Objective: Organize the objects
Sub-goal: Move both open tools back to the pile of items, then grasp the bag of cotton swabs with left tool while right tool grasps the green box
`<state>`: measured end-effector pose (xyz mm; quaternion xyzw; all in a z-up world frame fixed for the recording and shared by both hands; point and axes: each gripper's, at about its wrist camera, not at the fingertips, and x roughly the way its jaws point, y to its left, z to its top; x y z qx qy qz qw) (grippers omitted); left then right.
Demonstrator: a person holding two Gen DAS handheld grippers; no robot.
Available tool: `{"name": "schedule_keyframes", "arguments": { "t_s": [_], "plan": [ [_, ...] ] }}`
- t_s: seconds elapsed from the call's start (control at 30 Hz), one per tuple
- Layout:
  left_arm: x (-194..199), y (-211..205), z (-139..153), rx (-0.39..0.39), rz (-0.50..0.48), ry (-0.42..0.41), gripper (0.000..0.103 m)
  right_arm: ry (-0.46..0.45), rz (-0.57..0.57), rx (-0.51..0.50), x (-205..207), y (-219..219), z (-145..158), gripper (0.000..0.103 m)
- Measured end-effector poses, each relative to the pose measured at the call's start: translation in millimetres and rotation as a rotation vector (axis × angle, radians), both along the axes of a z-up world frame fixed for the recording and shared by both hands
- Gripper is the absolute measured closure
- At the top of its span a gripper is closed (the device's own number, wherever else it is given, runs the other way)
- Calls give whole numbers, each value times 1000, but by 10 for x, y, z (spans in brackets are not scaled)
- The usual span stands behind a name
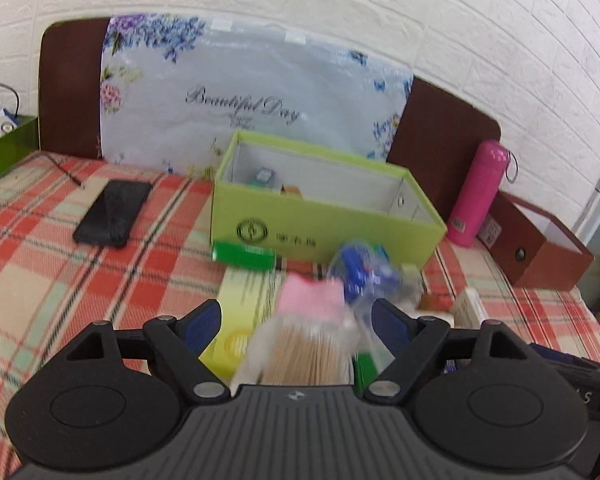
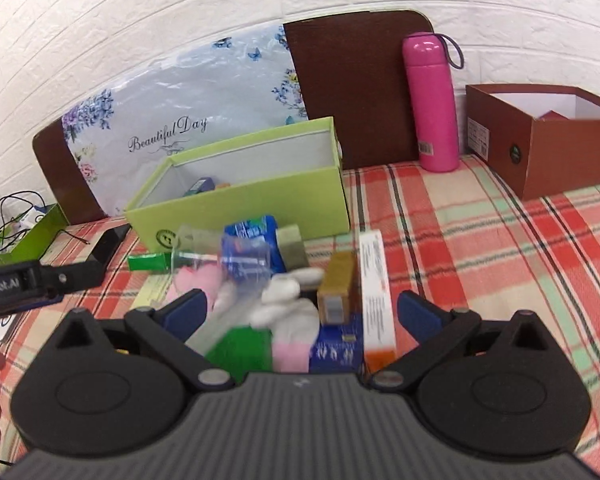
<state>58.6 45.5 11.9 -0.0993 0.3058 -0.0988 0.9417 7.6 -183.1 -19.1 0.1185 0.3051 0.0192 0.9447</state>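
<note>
An open lime-green box (image 1: 324, 216) (image 2: 240, 200) stands on the plaid bedcover with a few small items inside. In front of it lies a blurred pile. It holds a clear bag of wooden swabs with a pink label (image 1: 308, 340), a blue packet (image 1: 356, 268) (image 2: 256, 248), a yellow-green carton (image 1: 240, 308), a long white-and-orange box (image 2: 376, 292), a small brown box (image 2: 338, 284) and white-pink socks (image 2: 288, 312). My left gripper (image 1: 296, 320) is open over the swab bag, pads clear of it. My right gripper (image 2: 308, 312) is wide open above the socks and boxes, holding nothing.
A pink bottle (image 1: 476, 192) (image 2: 432, 104) and an open brown box (image 1: 540, 248) (image 2: 560, 152) stand at the right. A black phone (image 1: 112, 212) lies at the left, near a small green box with cables (image 1: 4, 148) (image 2: 24, 240). A floral bag (image 1: 252, 96) leans on the headboard.
</note>
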Motion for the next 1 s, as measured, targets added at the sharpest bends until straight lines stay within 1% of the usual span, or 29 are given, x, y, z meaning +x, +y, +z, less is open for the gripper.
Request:
{"name": "schedule_keyframes", "arguments": {
  "t_s": [0.1,0.23,0.27,0.33,0.4,0.53,0.57,0.6,0.63,0.67,0.7,0.77,0.8,0.83,0.87,0.93,0.97,1.0],
  "plan": [
    [-132,-12,-169,-26,-31,38,18,-7,29,-12,-163,48,-134,0],
    [-247,-17,-266,-37,-52,54,18,3,138,-43,-235,275,-272,0],
    [-260,-11,-270,-35,-53,54,18,8,159,-64,-224,359,-303,1],
    [-284,-2,-266,-28,-56,49,18,11,182,-118,-177,514,-362,8],
    [-299,14,-258,-35,-61,37,18,14,197,-167,-91,646,-414,12],
    [-265,-23,-284,-40,-84,32,18,19,201,-199,85,780,-522,14],
    [-238,-49,-299,-33,-87,29,18,21,197,-207,114,795,-542,16],
    [-207,-75,-318,-22,-89,29,18,29,200,-208,132,794,-561,33],
    [-169,-102,-338,-12,-93,31,18,42,211,-193,136,776,-574,40],
    [-131,-118,-363,-5,-97,35,20,41,213,-180,117,743,-575,40],
    [-89,-130,-386,-3,-101,41,22,44,220,-178,90,714,-571,40],
    [-8,-129,-426,-11,-105,58,34,58,237,-178,7,654,-552,40],
    [23,-121,-444,-17,-108,64,36,64,243,-173,-41,618,-538,40],
    [52,-114,-462,-23,-114,70,45,75,245,-160,-85,578,-527,40],
    [78,-109,-481,-25,-119,80,59,84,248,-146,-127,542,-517,40],
    [108,-83,-515,-29,-122,103,72,91,257,-128,-203,486,-493,40],
    [99,-54,-518,-42,-122,110,80,95,260,-129,-236,471,-488,40],
    [74,-21,-510,-52,-128,118,84,99,261,-135,-261,462,-480,40]
  ]
}}
